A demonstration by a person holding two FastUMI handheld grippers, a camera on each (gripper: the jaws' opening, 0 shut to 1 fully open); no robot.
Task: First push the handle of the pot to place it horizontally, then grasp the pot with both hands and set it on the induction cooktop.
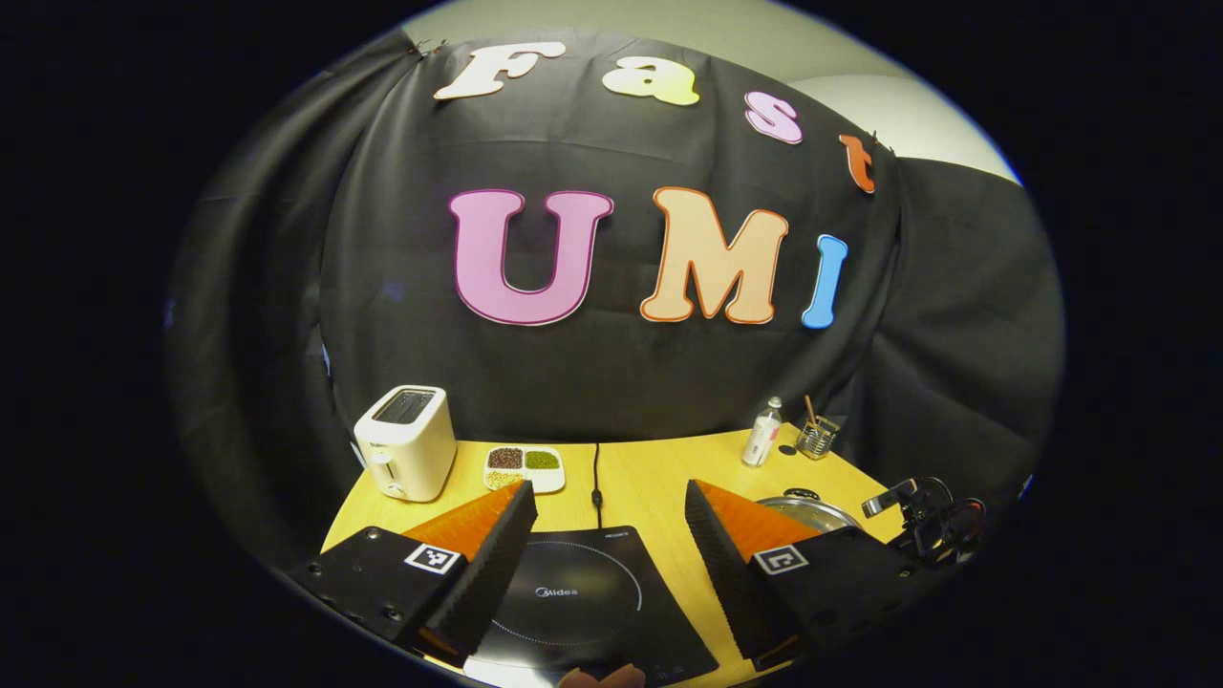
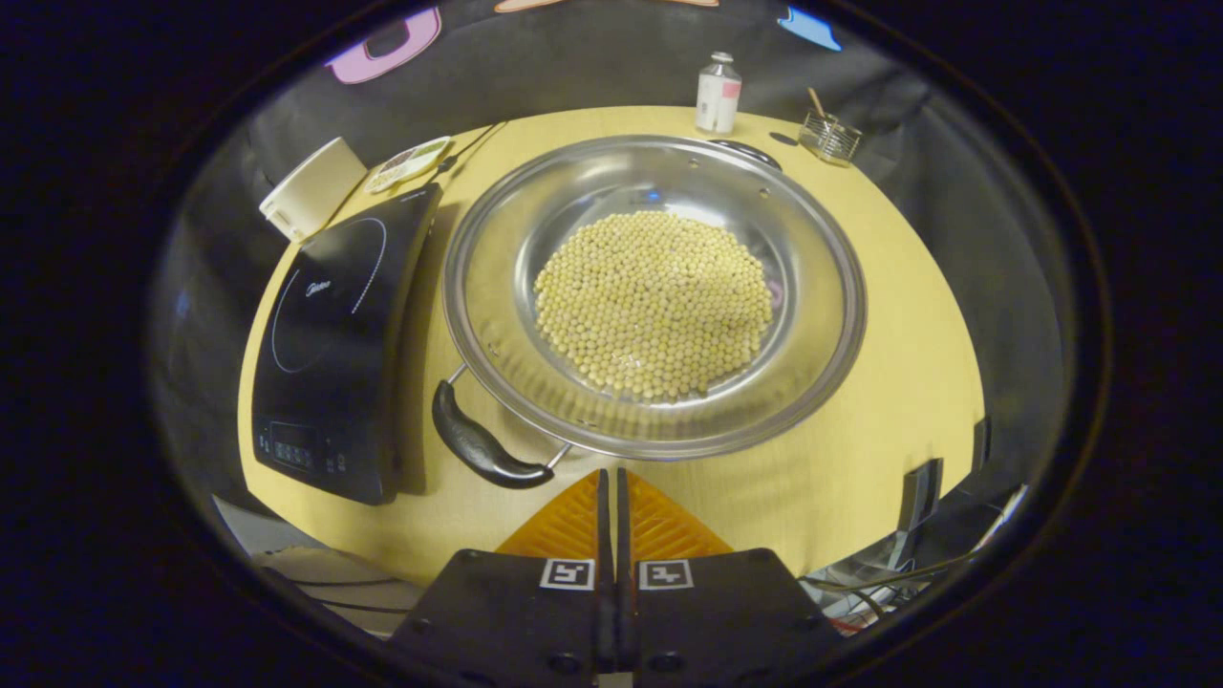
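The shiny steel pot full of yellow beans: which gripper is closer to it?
Right. The right gripper sits shut just short of the steel pot, by its black handle. The left gripper hangs open above the black induction cooktop, beside the pot.

The left gripper view sits low over the cooktop (image 1: 583, 597), facing level toward the booth's back wall. The right gripper view looks steeply down from close above the pot (image 2: 654, 287). Both views share the cooktop, toaster (image 1: 406, 441), bottle (image 1: 761, 433) and the pot's rim.
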